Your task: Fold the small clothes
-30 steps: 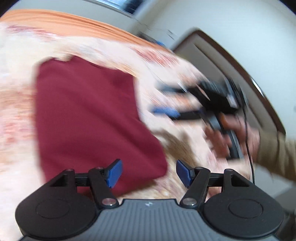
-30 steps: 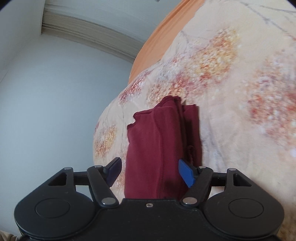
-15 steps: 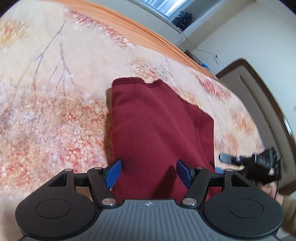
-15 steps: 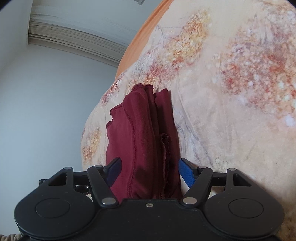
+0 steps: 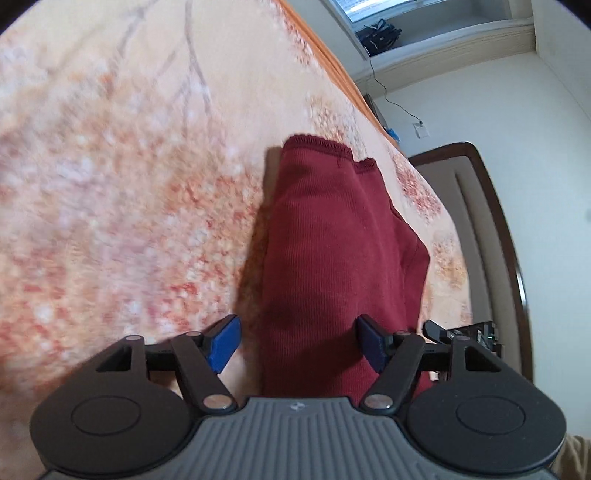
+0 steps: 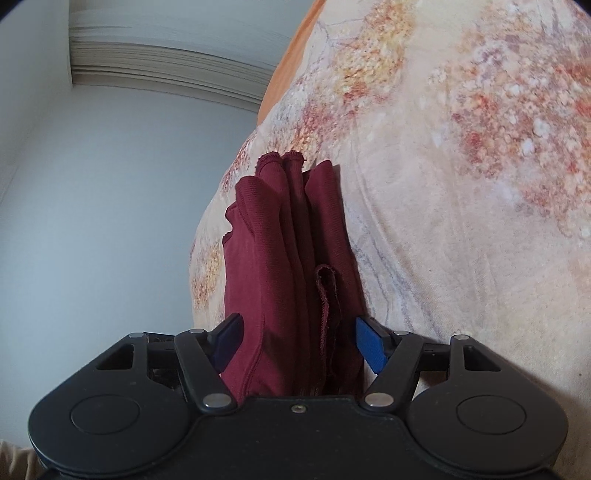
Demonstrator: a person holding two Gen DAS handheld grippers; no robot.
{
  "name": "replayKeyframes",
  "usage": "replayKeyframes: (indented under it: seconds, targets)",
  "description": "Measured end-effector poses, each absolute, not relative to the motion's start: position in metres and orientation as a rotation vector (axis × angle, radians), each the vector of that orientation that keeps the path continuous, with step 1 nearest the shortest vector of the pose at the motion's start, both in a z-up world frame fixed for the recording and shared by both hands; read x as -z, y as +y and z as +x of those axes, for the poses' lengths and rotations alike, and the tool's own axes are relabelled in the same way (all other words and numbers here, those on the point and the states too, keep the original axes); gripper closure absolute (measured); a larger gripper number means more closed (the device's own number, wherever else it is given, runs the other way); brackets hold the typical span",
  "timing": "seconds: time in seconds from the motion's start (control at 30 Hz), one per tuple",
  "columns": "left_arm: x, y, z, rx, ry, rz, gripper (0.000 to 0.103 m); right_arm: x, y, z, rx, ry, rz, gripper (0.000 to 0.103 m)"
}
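A dark red folded garment (image 5: 332,240) lies on the floral bedspread (image 5: 129,166). My left gripper (image 5: 297,345) hangs low over its near end, jaws opening, with the cloth between the blue pads (image 5: 223,345) and a gap showing on the left side. In the right wrist view the same garment (image 6: 280,240) shows its stacked folded edges, running away from me. My right gripper (image 6: 297,341) straddles its near end, open, with the layers filling most of the space between the pads. The other gripper (image 5: 465,336) peeks in at the right of the left wrist view.
The bedspread (image 6: 461,184) has an orange border at its far edge. A padded headboard with a dark wooden frame (image 5: 480,221) stands to the right. A window sill with a dark object (image 5: 380,33) and a cable sits at the back.
My left gripper has swung across and come down over the garment's end, rolling as it went. My right gripper has sunk closer to the folded edges. The garment lies as before.
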State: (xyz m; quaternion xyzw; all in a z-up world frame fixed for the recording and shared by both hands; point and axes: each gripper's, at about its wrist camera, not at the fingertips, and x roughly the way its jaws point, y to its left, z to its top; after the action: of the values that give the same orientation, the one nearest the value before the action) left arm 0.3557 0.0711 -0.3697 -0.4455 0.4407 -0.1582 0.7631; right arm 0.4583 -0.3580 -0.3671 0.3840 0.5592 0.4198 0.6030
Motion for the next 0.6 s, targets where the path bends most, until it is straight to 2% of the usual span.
replayKeyframes:
  seconds: [0.27, 0.37, 0.6]
  targets:
    - [0.382, 0.075, 0.364, 0.448, 0.978, -1.047, 0.031, 0.369, -0.356, 0.466, -0.994, 1.314, 0.913, 0.034]
    - [0.386, 0.080, 0.361, 0.472, 1.003, -1.034, 0.036, 0.369, -0.360, 0.466, -1.003, 1.318, 0.917, 0.035]
    - [0.390, 0.065, 0.372, 0.488, 0.992, -1.040, 0.034, 0.372, -0.342, 0.468, -1.030, 1.308, 0.925, 0.035]
